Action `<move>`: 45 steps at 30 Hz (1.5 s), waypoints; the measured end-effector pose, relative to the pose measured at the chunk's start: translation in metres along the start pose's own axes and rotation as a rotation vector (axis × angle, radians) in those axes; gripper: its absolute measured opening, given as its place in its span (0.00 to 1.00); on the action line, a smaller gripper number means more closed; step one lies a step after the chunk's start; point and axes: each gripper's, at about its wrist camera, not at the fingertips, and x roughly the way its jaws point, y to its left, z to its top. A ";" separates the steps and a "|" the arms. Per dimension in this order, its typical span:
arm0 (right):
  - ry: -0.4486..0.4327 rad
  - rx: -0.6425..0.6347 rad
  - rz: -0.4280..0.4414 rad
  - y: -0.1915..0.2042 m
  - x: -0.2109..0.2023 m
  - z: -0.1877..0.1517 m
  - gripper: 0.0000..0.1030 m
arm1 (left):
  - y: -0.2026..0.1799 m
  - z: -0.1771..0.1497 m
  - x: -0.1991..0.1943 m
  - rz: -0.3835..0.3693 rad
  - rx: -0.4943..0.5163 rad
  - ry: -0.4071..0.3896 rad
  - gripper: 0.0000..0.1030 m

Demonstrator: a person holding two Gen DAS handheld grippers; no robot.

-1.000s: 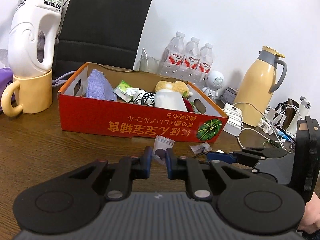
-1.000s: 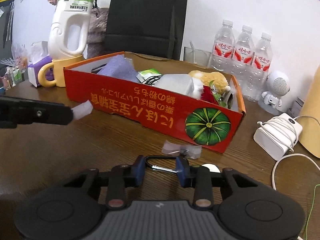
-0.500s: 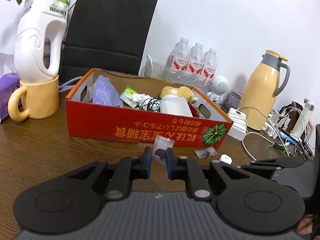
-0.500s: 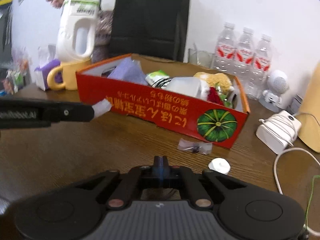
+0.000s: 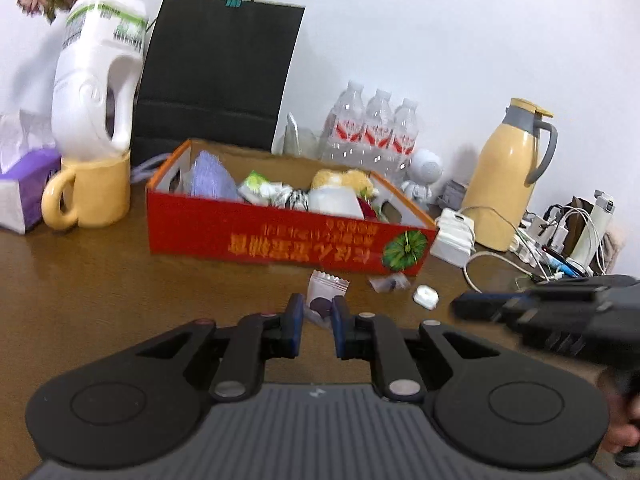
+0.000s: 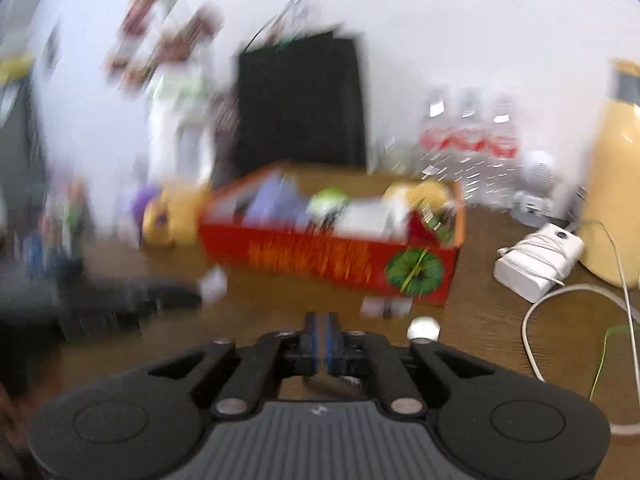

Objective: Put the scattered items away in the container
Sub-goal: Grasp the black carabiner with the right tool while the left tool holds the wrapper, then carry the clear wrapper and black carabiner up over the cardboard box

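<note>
The left gripper (image 5: 316,320) pinches a clear candy sachet (image 5: 323,294) between its jaws; beyond them sits the red cardboard box (image 5: 280,240). The right gripper (image 6: 322,336) has its jaws nearly together, opening, on something small I cannot tell.

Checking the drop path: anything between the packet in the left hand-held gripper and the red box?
Nothing visible. The left hand-held gripper holds the packet in front of the red box; only bare table lies between. The box's near wall must still be cleared.

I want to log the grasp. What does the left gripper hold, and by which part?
The left gripper holds a small white snack packet by its lower end, where a dark patch shows; the crimped top sticks out above.
</note>
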 end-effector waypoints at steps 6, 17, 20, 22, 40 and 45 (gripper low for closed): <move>0.162 -0.129 0.009 -0.020 0.047 -0.010 0.16 | 0.000 -0.011 -0.009 0.011 -0.005 0.029 0.15; 0.224 -0.119 0.107 -0.020 0.066 -0.006 0.03 | -0.001 -0.011 -0.006 0.028 0.007 0.043 0.15; 0.223 -0.104 0.085 -0.017 0.065 -0.006 0.03 | -0.004 -0.011 -0.011 0.022 0.023 0.023 0.15; 0.207 -0.095 0.037 -0.012 0.061 -0.008 0.03 | -0.006 -0.010 -0.014 0.022 0.024 0.017 0.15; -0.280 0.114 -0.235 0.087 -0.083 -0.036 0.03 | -0.056 -0.042 -0.098 0.239 0.155 -0.253 0.15; -0.333 0.111 -0.230 0.091 -0.099 -0.033 0.03 | -0.055 -0.032 -0.101 0.220 0.157 -0.271 0.15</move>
